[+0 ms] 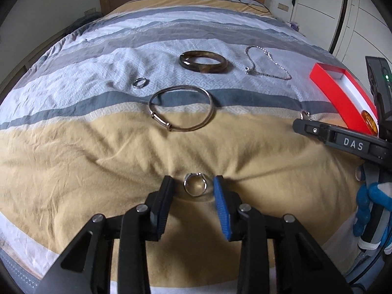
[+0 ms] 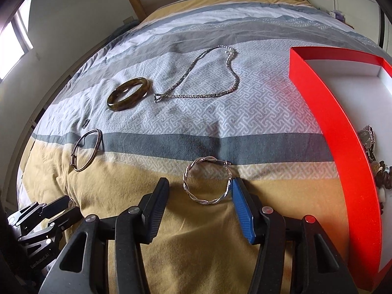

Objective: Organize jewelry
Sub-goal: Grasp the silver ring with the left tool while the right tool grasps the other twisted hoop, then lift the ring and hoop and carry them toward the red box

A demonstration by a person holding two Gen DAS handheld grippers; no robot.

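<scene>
Right wrist: red box cropped | right gripper agape | left gripper agape around ring

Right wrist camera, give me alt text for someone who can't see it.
The open right gripper straddles a twisted silver bracelet on a striped bedspread. A red box sits right; a necklace and brown bangle lie beyond.
</scene>
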